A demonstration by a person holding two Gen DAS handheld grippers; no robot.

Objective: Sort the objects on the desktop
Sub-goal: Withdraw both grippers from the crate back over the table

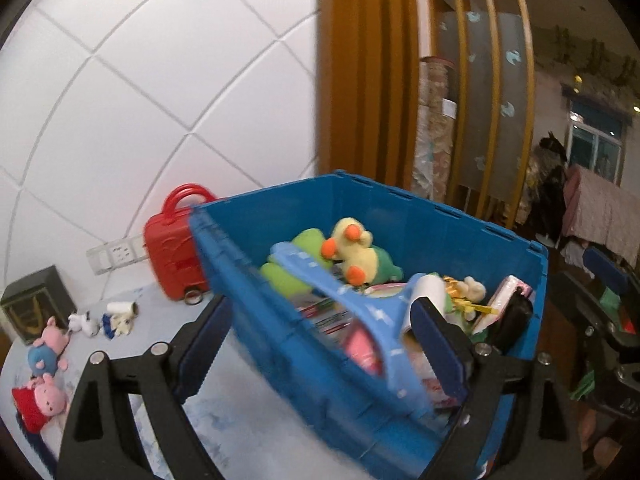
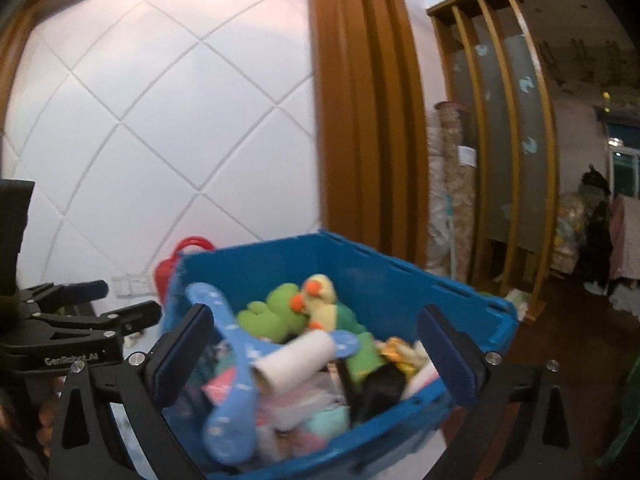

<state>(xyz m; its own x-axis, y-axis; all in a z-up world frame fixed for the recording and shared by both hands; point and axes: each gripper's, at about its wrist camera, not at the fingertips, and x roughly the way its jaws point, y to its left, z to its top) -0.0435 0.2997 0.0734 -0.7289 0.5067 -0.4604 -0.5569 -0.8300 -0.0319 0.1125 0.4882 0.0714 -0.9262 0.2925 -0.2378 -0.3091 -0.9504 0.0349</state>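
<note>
**Both grippers open over the blue bin, nothing held**

Left wrist view:
- Left gripper jaws spread wide, gripping nothing. Left finger sits outside the bin wall, right finger over the contents.
- Bin is tilted in frame and motion-blurred on its near wall; near corner cut off at the bottom edge.
- Blue hanger lies across the contents, long axis running from upper left to lower right, hook end hidden near the bottom.
- Yellow duck lies on a green plush at the far side of the bin. Paper roll is partly hidden behind the right finger. Items under the hanger too blurred to name.
- On the table left of the bin: red case upright, touching the bin's corner; dark box; two pig plushes, the lower one cut by the lens rim; small white toys, detail unclear.
- Right gripper shows at the right edge, mostly cut off.

Right wrist view:
- Right gripper jaws wide open, empty, fingers straddling the bin.
- Hanger long axis runs roughly top to bottom, near end blurred. Paper roll lies tilted across it, open end facing lower left.
- Duck and green plush at the back. Red case mostly hidden behind the bin.
- Left gripper at the left edge, side-on.
</note>
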